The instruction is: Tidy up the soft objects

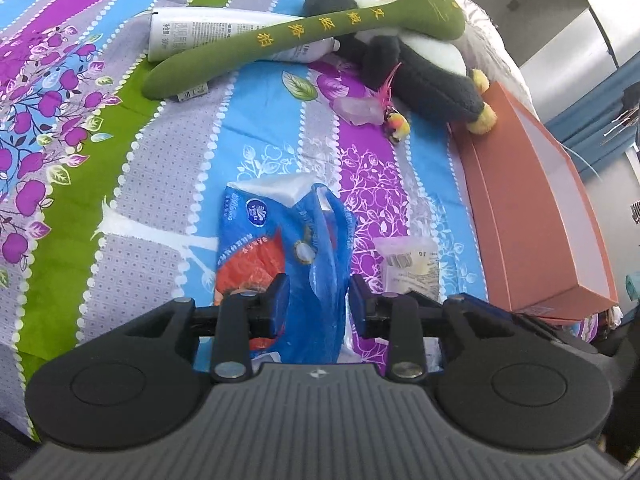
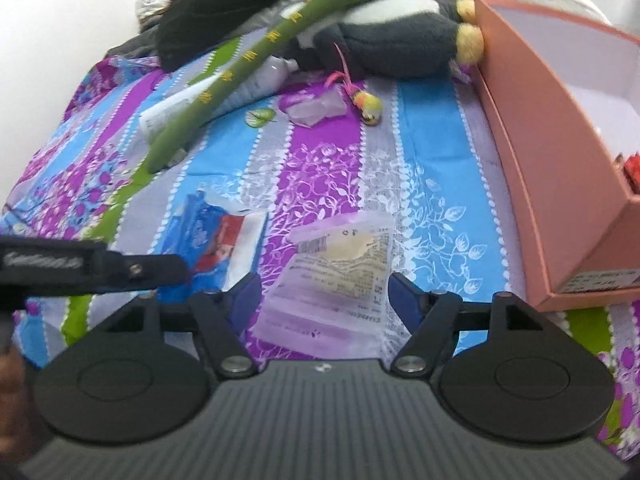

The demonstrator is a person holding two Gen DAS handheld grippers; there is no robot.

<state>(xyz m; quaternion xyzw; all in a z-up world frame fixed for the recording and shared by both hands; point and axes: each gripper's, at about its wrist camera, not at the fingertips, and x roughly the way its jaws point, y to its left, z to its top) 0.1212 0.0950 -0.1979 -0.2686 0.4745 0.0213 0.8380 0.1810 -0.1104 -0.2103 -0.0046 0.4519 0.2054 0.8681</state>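
Left gripper (image 1: pixel 318 300) at lower centre, jaws parted around blue tissue pack (image 1: pixel 280 256), not clamped. Right gripper (image 2: pixel 322 300) jaws wide apart over clear plastic packet (image 2: pixel 340 272). Green plush stick (image 1: pixel 280 36) and penguin plush (image 1: pixel 420 56) top of frame; orange box (image 1: pixel 532 208) right edge.

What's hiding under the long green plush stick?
Under the green plush stick lie a white tube and a grey-and-white plush penguin, all on the bedsheet. The stick covers the tube's middle and the penguin's upper body.
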